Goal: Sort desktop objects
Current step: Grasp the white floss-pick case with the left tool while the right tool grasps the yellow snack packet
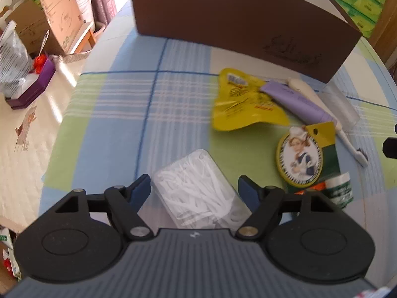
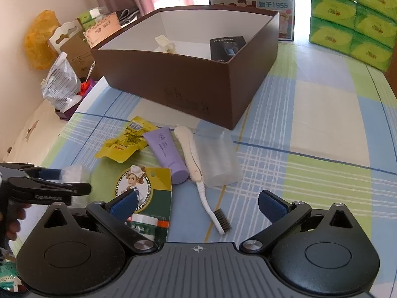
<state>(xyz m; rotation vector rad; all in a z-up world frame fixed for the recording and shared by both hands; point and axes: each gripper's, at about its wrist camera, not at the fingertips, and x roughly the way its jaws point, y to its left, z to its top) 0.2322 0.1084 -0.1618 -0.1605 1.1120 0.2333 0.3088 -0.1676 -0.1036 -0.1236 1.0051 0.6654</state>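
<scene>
A clear box of white floss picks [image 1: 198, 191] lies on the checked cloth between the fingers of my open left gripper [image 1: 194, 188]; the pads stand beside it with small gaps. In the right wrist view the left gripper [image 2: 49, 181] sits at the far left around the floss box [image 2: 74, 173]. My right gripper [image 2: 198, 206] is open and empty above a white toothbrush [image 2: 198, 171]. A yellow pouch [image 1: 243, 101], purple tube [image 1: 297, 101], Mentholatum card [image 1: 307, 159] and clear case [image 2: 215, 159] lie nearby. The brown box [image 2: 188, 84] stands behind.
The brown box holds a black package [image 2: 227, 46] and a cream item [image 2: 165, 44]. Green tissue packs [image 2: 352, 17] are stacked at the back right. Cardboard boxes [image 1: 57, 19] and a plastic bag [image 1: 13, 59] sit off the table's left side.
</scene>
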